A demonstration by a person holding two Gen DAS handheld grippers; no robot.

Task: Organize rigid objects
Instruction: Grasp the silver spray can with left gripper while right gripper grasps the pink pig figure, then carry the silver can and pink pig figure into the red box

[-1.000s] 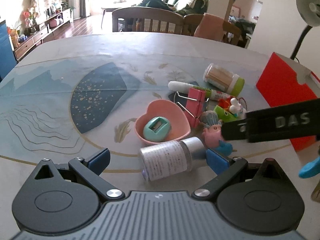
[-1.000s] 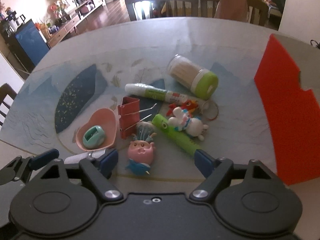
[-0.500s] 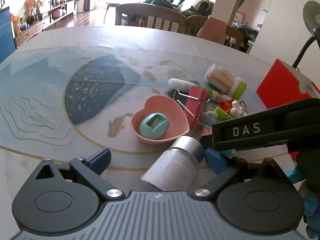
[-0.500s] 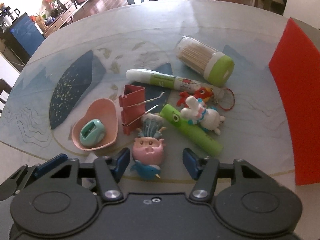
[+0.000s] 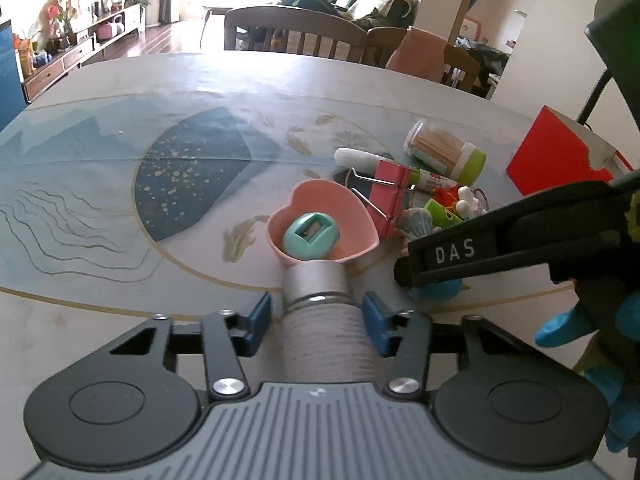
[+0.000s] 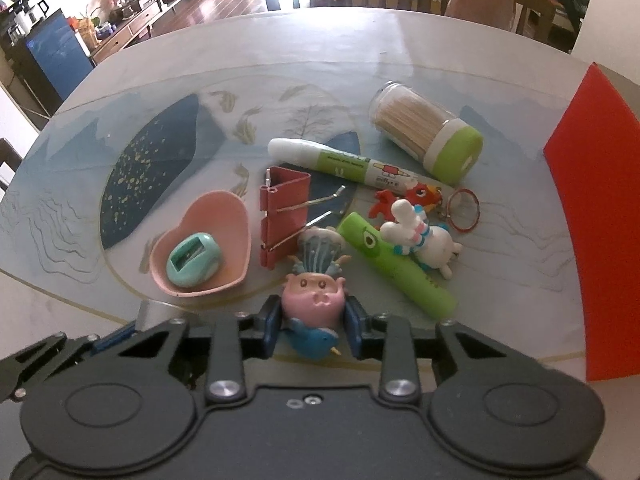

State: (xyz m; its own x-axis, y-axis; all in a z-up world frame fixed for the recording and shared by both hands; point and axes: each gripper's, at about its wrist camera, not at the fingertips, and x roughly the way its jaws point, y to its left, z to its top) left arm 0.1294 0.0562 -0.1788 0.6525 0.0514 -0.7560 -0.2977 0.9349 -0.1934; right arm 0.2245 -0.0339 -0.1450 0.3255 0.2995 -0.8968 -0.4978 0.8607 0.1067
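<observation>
our left hand-held gripper is closing around the silver-capped bottle, its cap just before the pink heart dish; our right hand-held gripper is closing on the pig figure on the bench. we think either rounded piece could squirt out, knocking the dish or red binder clip.

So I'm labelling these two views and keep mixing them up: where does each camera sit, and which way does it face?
Left wrist: on the left gripper, facing down-forward across the table at the silver-capped bottle between its closing jaws; the right gripper's side and a blue-gloved hand show at right.
Right wrist: on the right gripper, looking more steeply down at the pig figurine, jaws closing on it.
Shared: pink heart dish, red binder clip.
</observation>
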